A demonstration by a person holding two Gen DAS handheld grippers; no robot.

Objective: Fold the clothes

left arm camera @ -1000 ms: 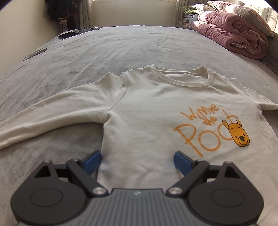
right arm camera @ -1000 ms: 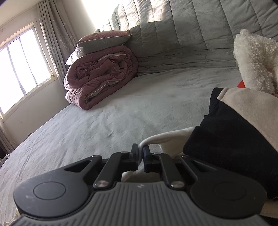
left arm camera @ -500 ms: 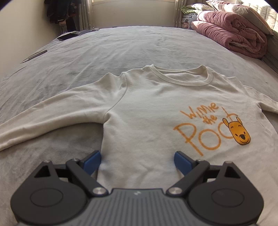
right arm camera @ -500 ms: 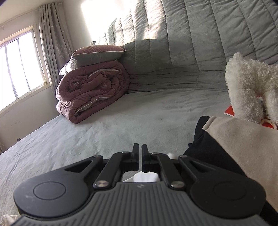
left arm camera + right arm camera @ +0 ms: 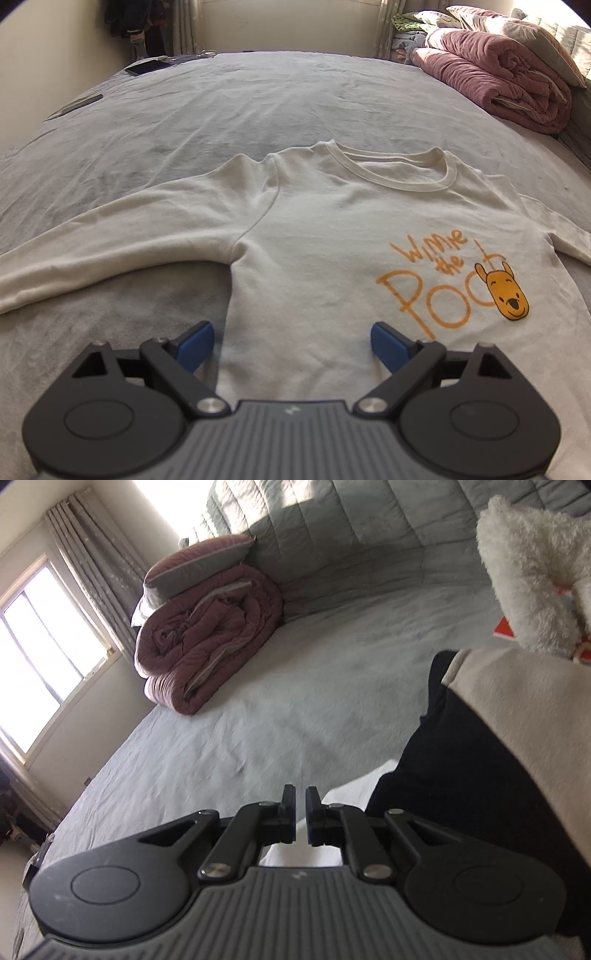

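A cream long-sleeved shirt (image 5: 332,240) with an orange bear print lies face up and flat on the grey bed (image 5: 258,96), neck away from me. Its left sleeve (image 5: 92,240) stretches out to the left. My left gripper (image 5: 291,339) is open just above the shirt's lower left side, blue pads (image 5: 195,343) wide apart and holding nothing. In the right wrist view my right gripper (image 5: 300,805) has its jaws almost together, with white sleeve cloth (image 5: 351,786) showing in the gap and under the fingers. That view is tilted.
A rolled pink quilt (image 5: 509,77) with a pillow on top sits at the bed's far right corner. A black garment (image 5: 461,775) under beige cloth (image 5: 517,709) and a fluffy white item (image 5: 528,572) lie close on the right. A phone (image 5: 146,67) rests at the far left.
My right gripper has swung upward and rolled sideways, still pinching the sleeve cloth. The left gripper and the shirt body have stayed put.
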